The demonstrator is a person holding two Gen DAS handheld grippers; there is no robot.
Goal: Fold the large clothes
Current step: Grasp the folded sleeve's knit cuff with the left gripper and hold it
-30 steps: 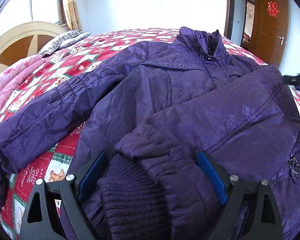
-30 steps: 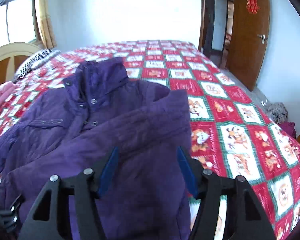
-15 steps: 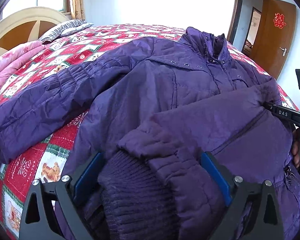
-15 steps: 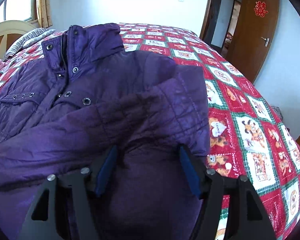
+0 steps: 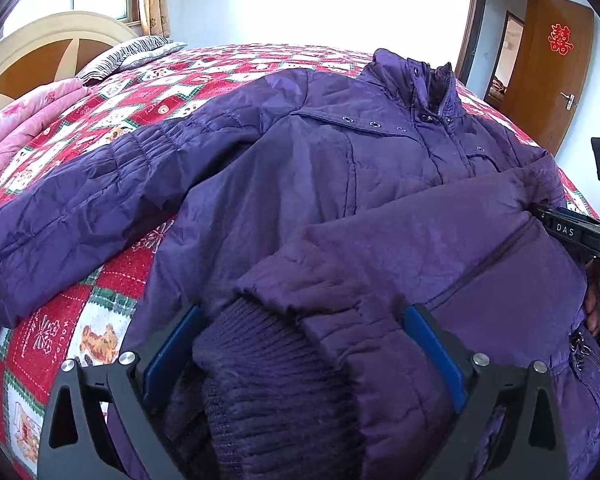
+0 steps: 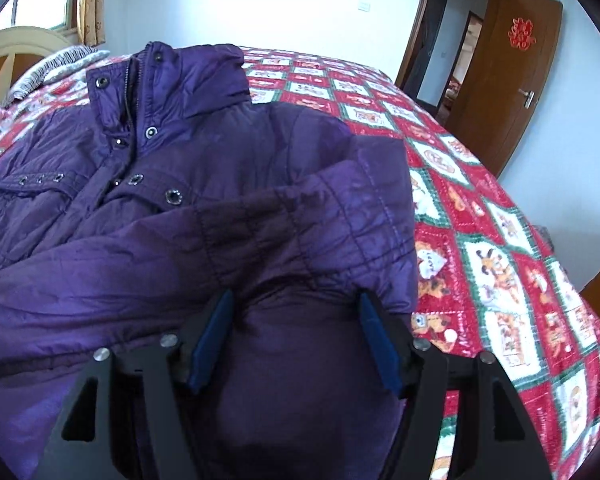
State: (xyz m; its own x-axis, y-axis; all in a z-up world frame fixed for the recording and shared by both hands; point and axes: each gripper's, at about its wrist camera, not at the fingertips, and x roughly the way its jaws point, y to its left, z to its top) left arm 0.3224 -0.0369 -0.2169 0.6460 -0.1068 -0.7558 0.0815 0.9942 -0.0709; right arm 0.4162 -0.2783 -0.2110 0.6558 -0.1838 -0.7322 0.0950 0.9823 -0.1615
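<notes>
A purple padded jacket [image 5: 312, 184] is being shown spread front-up across a bed covered by a red, white and green patterned quilt [image 6: 480, 216], its collar [image 6: 172, 76] lying toward the far side of the quilt. One sleeve [image 5: 80, 208] is lying stretched out over the quilt toward the wooden headboard [image 5: 40, 52], while the other sleeve [image 6: 204, 256] is being held folded across the jacket's chest. The knitted cuff [image 5: 260, 368] of that folded sleeve is sitting between the spread blue pads of the left gripper [image 5: 300, 356]; whether the pads are pressing on it cannot be told. The right gripper [image 6: 296, 340] is being held at the sleeve's upper part on the jacket's door side, its jaws apart with purple fabric bulging between them; a firm clamp cannot be told either. A pink blanket [image 5: 24, 116] and a striped pillow [image 5: 128, 52] are lying beside the headboard, and a brown door [image 6: 504, 84] is standing open beyond the quilt.
</notes>
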